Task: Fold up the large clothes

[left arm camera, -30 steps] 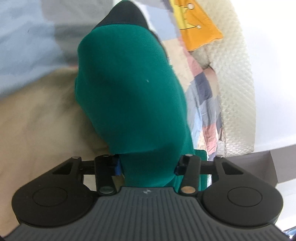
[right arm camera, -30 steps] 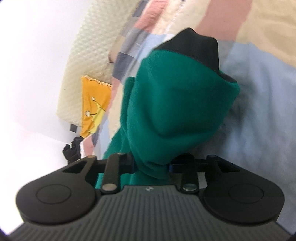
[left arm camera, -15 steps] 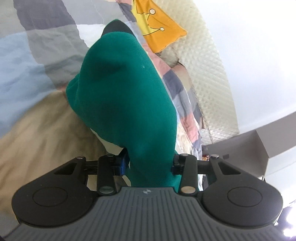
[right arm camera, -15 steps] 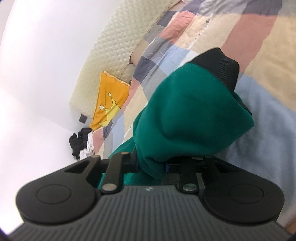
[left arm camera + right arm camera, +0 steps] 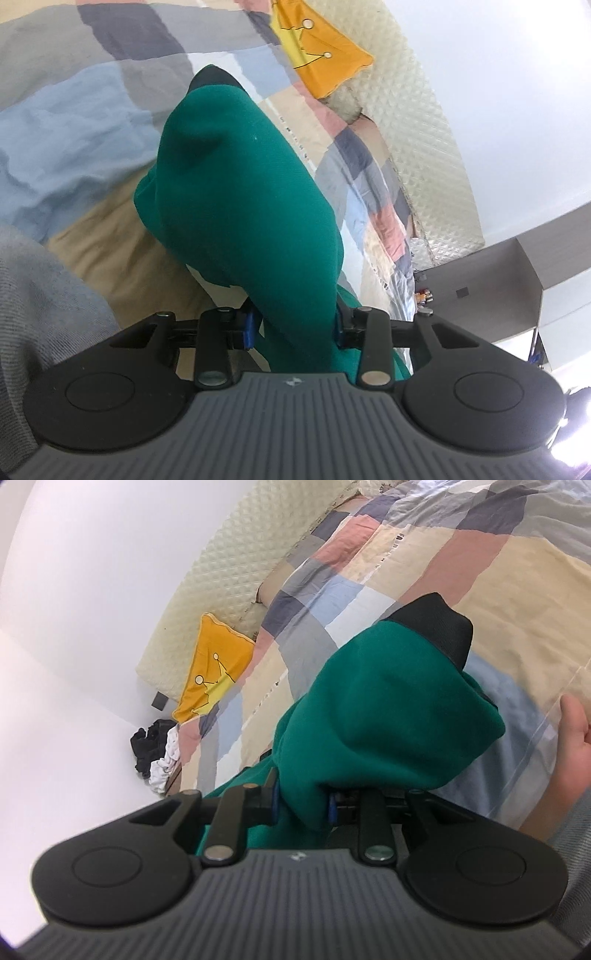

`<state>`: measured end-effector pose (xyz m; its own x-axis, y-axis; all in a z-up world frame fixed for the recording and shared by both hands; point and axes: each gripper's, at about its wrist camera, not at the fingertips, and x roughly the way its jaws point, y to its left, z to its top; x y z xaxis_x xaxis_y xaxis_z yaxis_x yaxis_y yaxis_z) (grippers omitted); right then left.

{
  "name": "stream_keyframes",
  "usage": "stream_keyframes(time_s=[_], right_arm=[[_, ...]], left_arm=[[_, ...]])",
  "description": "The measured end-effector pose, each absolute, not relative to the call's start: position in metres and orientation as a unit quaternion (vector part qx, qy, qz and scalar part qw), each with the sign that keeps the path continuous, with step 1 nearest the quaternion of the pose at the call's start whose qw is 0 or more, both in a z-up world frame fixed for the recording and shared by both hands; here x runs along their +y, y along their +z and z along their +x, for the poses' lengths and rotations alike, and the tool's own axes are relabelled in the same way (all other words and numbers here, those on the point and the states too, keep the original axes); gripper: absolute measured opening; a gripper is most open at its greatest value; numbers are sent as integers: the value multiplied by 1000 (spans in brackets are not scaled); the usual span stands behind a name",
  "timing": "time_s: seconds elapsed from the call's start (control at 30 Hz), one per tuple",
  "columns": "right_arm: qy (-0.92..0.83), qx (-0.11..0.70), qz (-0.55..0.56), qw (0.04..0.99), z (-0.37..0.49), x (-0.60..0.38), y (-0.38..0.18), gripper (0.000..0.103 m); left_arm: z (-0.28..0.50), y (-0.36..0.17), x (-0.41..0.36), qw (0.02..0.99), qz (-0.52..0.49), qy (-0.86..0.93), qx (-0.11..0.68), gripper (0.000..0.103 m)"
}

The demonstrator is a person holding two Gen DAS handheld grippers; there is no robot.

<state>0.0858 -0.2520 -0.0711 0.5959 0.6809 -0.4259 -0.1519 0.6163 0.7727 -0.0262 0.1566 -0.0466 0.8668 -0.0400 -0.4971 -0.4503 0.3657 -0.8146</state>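
Note:
A large green garment [image 5: 243,199] with a black cuff or hem at its far end [image 5: 212,75] hangs over a patchwork bedspread [image 5: 74,122]. My left gripper [image 5: 295,328] is shut on a bunch of its green cloth. In the right wrist view the same green garment [image 5: 388,716] with its black end [image 5: 436,627] drapes forward, and my right gripper [image 5: 303,806] is shut on it. The fingertips of both grippers are hidden by the cloth.
A quilted cream headboard [image 5: 236,576] and an orange crown-print pillow [image 5: 214,672] are at the bed's head. Black and white clothes [image 5: 155,749] lie beside the bed. A grey cabinet [image 5: 517,280] stands at right. A person's hand [image 5: 576,738] shows at the right edge.
Both grippers have lifted and tilted with the green garment held, so more of the bedspread, headboard and room shows. The grips have not changed.

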Motion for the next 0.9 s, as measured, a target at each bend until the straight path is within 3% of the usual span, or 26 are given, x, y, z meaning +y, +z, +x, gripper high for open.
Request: stream_keyframes(time_s=[0.37,0.9], right_arm=[[230,368,389,813,137,-230,-61,28],[163,423,413,790,258,-194,-120,34]], left_arm=[[52,-18,170,836,-480,166,211,49],[204,-69,201,874,-385,176,238,52]])
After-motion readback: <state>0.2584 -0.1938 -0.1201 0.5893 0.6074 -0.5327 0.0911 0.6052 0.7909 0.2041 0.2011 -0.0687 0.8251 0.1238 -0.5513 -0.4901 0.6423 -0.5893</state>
